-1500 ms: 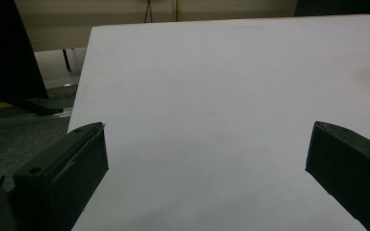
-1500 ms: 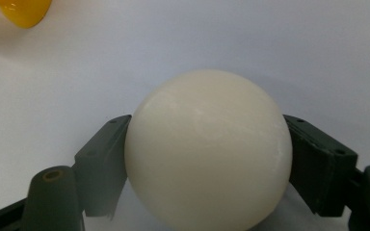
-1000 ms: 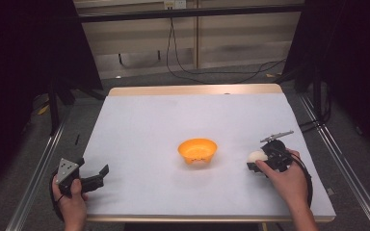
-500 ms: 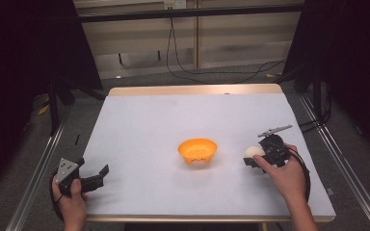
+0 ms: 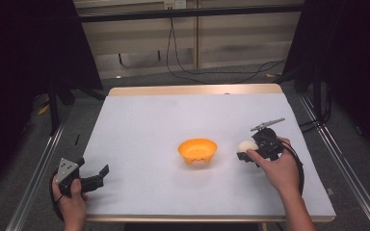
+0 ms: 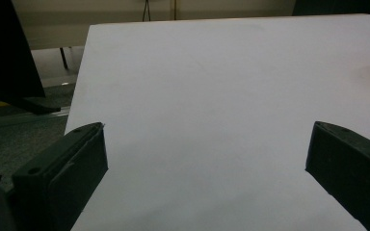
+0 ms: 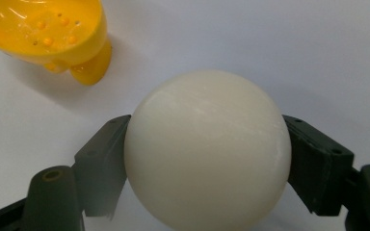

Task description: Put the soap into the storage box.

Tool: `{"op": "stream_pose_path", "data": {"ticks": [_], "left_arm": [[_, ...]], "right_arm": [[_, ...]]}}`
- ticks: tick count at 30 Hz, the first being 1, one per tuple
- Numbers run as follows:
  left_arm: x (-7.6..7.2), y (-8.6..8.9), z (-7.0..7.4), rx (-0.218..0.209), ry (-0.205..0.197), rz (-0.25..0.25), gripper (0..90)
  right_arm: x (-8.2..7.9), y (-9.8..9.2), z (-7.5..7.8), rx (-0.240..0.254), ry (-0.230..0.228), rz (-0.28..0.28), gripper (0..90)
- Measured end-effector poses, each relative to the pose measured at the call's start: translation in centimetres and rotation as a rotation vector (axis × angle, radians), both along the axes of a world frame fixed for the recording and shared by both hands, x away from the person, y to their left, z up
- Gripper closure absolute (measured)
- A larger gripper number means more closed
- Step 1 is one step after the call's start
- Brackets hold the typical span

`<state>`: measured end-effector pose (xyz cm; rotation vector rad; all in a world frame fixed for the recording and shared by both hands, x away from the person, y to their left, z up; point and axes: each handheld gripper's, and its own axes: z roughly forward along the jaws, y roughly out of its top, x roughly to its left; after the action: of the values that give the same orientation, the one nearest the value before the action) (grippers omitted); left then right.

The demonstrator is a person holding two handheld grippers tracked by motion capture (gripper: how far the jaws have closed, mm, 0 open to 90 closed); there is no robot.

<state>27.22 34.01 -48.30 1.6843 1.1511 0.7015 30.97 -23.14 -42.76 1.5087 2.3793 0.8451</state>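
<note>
White ball [image 7: 207, 149] is clamped between the two black jaws of the right gripper [image 5: 248, 150], one jaw pressed on each side of it, seen close in the right gripper view. In the high view the ball [image 5: 247, 146] sits at the gripper's tip, just right of the orange bowl [image 5: 197, 150], near it but not touching; can't tell if the ball is resting on the table or lifted slightly. Right hand [image 5: 282, 169] grips the tool from the lower right, cable looping around the wrist. Bowl is small, upright, roughly mid-table, with small holes or dots in its inside bottom [image 7: 53, 29] and short feet underneath. Left gripper [image 5: 99, 175] rests at the near left corner of the white table [image 5: 173, 120], jaws spread wide apart with nothing between them; left gripper view shows bare white tabletop between the two black jaws. Grey triangular plate [image 5: 66, 169] on top of the left gripper, left hand [image 5: 70, 202] holding it from below. Left gripper well apart from bowl and ball.
</note>
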Motion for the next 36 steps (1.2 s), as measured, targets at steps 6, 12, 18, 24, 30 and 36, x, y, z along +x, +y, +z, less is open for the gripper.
{"op": "stream_pose_path", "data": {"ticks": [6,12,18,24,30,36], "left_arm": [[0.0,0.0,0.0,0.000,0.001,-0.001,0.8],[0.0,0.0,0.0,0.003,-0.001,0.000,0.8],[0.0,0.0,0.0,-0.003,-0.005,0.005,0.8],[0.1,0.1,0.0,-0.004,0.003,0.002,0.7],[0.1,0.1,0.0,-0.012,0.004,-0.003,0.6],[0.1,0.1,0.0,0.001,0.011,-0.006,0.6]], "right_arm": [[0.5,0.8,0.4,0.000,-0.005,0.010,24.0],[0.9,1.6,1.0,0.007,-0.002,0.029,24.0],[1.4,2.3,2.0,0.001,-0.008,0.043,24.0],[1.6,2.9,2.4,0.007,-0.011,0.048,24.0],[1.9,3.9,2.7,0.010,-0.011,0.060,24.0],[2.4,4.9,3.2,0.014,-0.018,0.082,24.1]]}}
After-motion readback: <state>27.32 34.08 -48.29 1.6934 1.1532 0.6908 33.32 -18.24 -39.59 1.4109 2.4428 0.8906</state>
